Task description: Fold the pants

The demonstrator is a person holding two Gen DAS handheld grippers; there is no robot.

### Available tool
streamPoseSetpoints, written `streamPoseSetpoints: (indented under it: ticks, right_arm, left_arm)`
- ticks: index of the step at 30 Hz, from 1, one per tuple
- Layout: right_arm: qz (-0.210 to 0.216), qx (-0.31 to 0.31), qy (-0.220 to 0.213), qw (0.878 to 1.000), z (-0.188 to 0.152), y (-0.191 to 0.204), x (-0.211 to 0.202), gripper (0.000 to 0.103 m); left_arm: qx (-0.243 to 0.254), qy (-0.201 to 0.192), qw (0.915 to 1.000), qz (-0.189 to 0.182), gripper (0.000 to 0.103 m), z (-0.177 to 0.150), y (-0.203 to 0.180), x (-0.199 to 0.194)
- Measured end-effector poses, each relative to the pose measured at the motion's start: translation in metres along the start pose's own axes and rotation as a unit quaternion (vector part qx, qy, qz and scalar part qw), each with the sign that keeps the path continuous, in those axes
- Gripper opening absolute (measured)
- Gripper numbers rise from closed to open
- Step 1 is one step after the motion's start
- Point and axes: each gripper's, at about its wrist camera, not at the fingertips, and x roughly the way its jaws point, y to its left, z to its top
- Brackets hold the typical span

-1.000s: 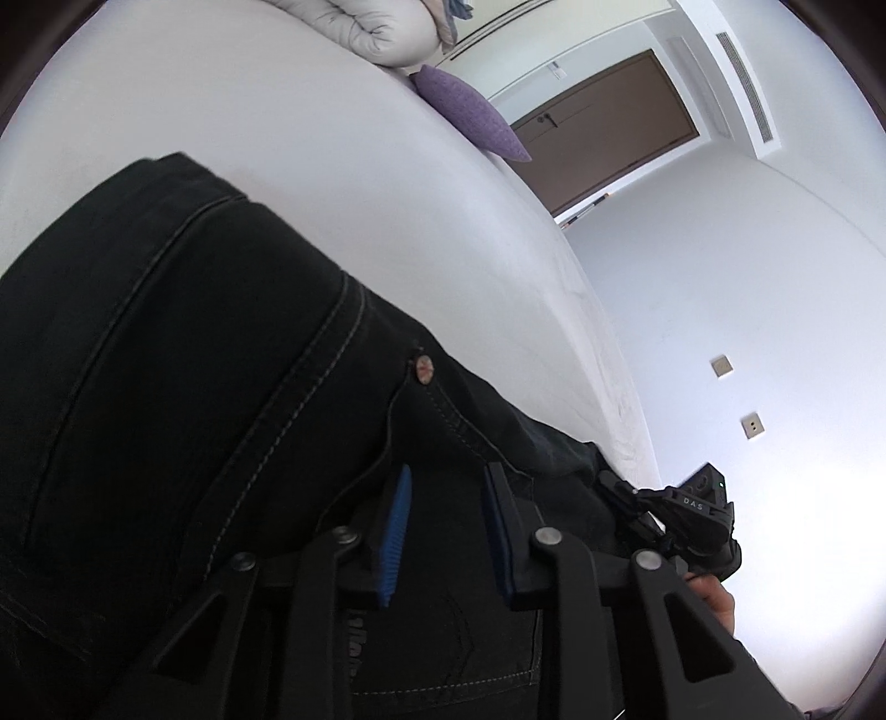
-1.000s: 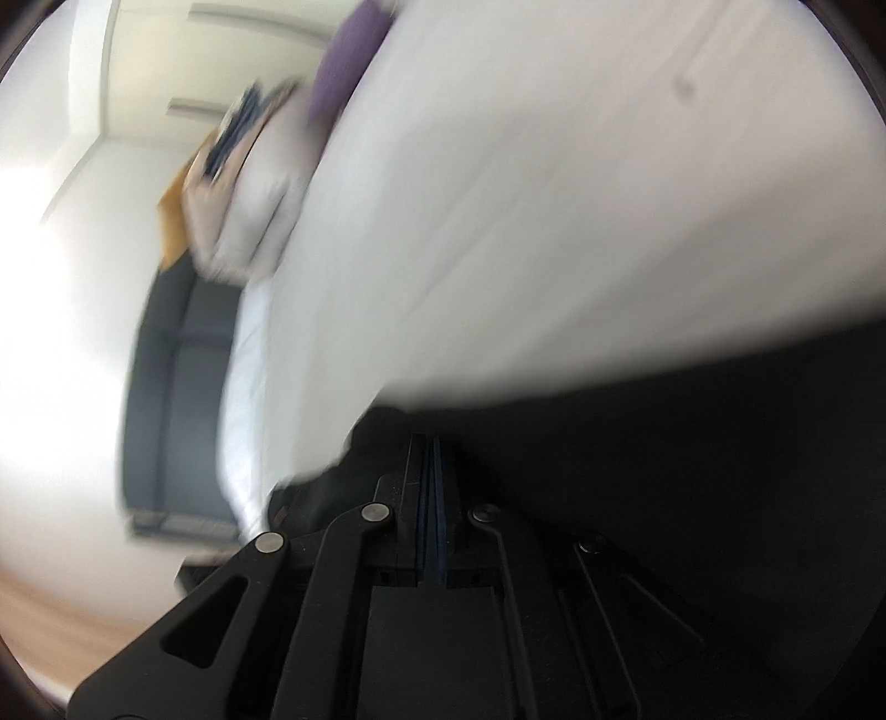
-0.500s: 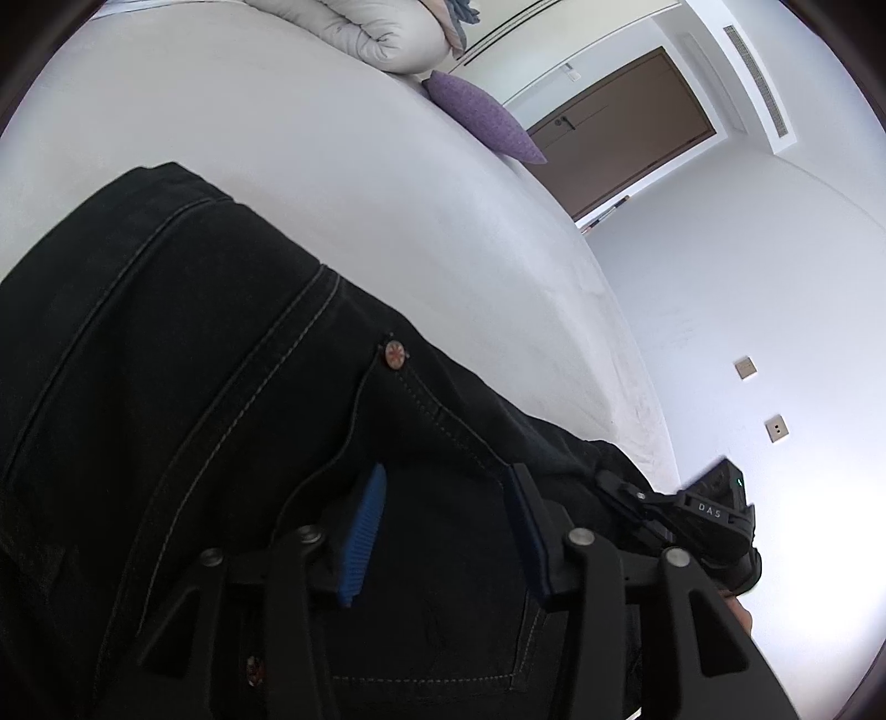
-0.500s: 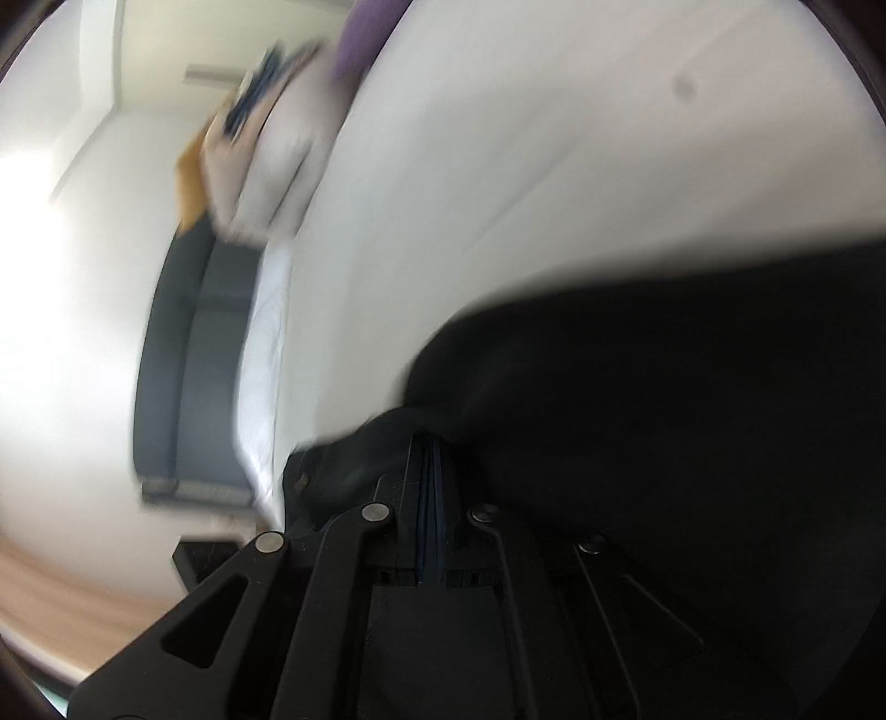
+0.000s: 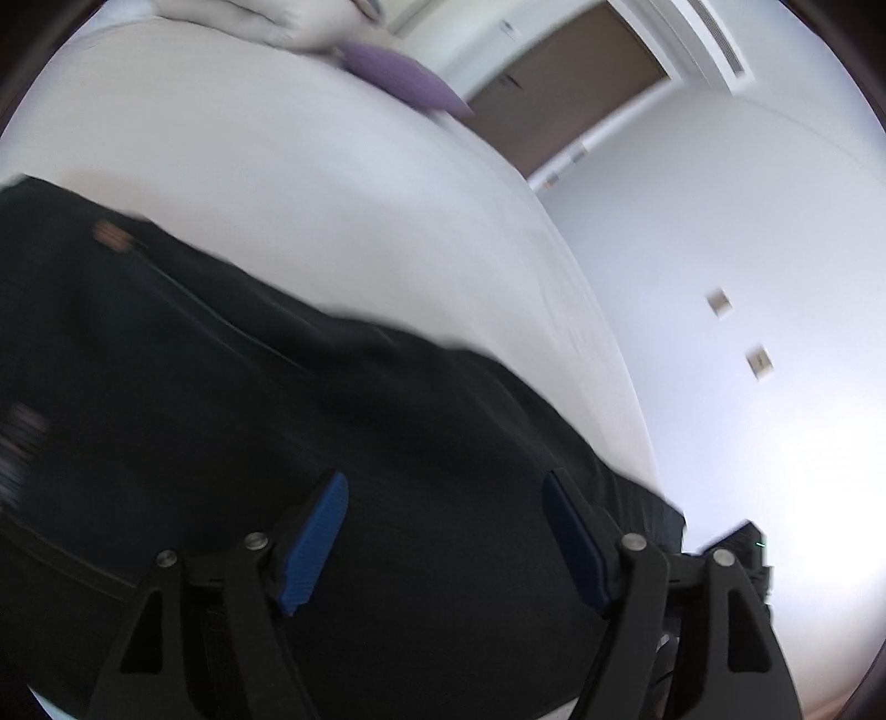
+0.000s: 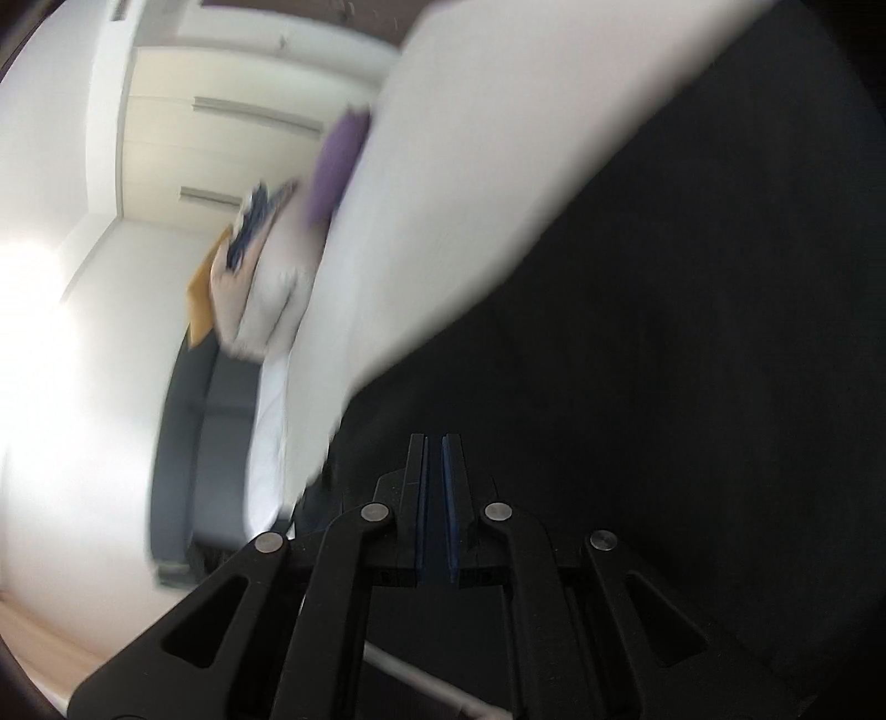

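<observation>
Black denim pants (image 5: 221, 387) lie on a white bed (image 5: 277, 194) and fill the lower half of the left wrist view. My left gripper (image 5: 443, 482) hovers over them with its jaws opening, the blue pads (image 5: 315, 543) wide apart and nothing pinched between them. In the right wrist view the pants (image 6: 664, 332) cover the right side, blurred. My right gripper (image 6: 434, 440) is at their edge with its jaws opening. Only a thin slit shows between its pads, and I cannot tell whether cloth is in it.
A purple cushion (image 5: 404, 83) and a folded white duvet (image 5: 266, 22) sit at the bed's far end. A brown door (image 5: 565, 94) is beyond. The right wrist view shows a dark grey sofa (image 6: 205, 443) beside the bed (image 6: 470, 194) and pale wardrobe doors (image 6: 232, 111).
The left jaws spread from narrow to wide and the hand slid along the pants, the rivet drifting left. The right view swung so the pants fill more of it, and its pads parted slightly.
</observation>
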Motion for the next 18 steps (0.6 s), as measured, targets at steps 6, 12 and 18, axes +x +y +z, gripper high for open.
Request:
streamPoseSetpoints:
  ticks: [6, 12, 18]
  right_arm:
    - [-0.015, 0.011, -0.08, 0.997, 0.009, -0.042, -0.041, 0.003]
    - [-0.093, 0.045, -0.218, 0.97, 0.05, -0.085, -0.137, 0.0]
    - [-0.148, 0.037, -0.311, 0.938, 0.063, -0.078, -0.242, 0.005]
  left_arm:
    - [0.027, 0.021, 0.9993, 0.013, 0.075, -0.018, -0.017, 0.023]
    - [0.014, 0.007, 0.9997, 0.019, 0.075, -0.018, -0.009, 0.016]
    - [0.01, 0.003, 0.9994, 0.032, 0.075, -0.021, -0.011, 0.012]
